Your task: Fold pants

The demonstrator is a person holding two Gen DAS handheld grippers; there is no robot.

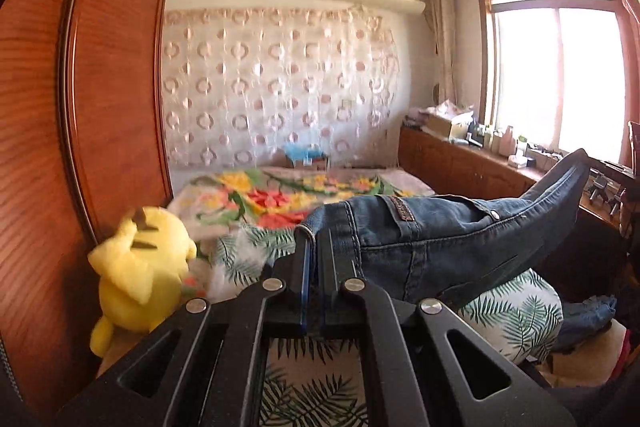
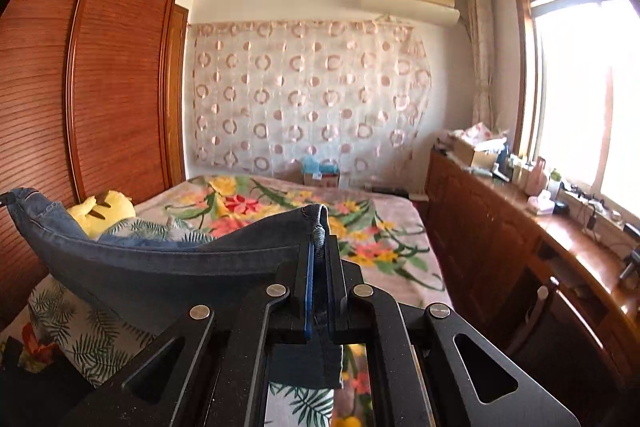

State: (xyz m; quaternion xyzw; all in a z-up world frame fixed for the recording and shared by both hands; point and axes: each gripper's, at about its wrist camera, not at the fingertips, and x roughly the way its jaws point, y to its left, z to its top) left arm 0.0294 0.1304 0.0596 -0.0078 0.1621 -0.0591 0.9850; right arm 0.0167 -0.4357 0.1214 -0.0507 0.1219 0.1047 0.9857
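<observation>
Blue denim pants hang stretched in the air above the bed, held at both ends of the waistband. My left gripper is shut on the left corner of the waistband; the denim runs off to the right and upward. In the right wrist view the same pants sag in a curve to the left, and my right gripper is shut on the other waistband corner, with a strip of fabric hanging below its fingers. The legs are mostly hidden below both grippers.
A bed with a floral blanket and a leaf-print quilt lies below. A yellow plush toy sits by the wooden wardrobe on the left. A cluttered wooden cabinet runs under the window on the right.
</observation>
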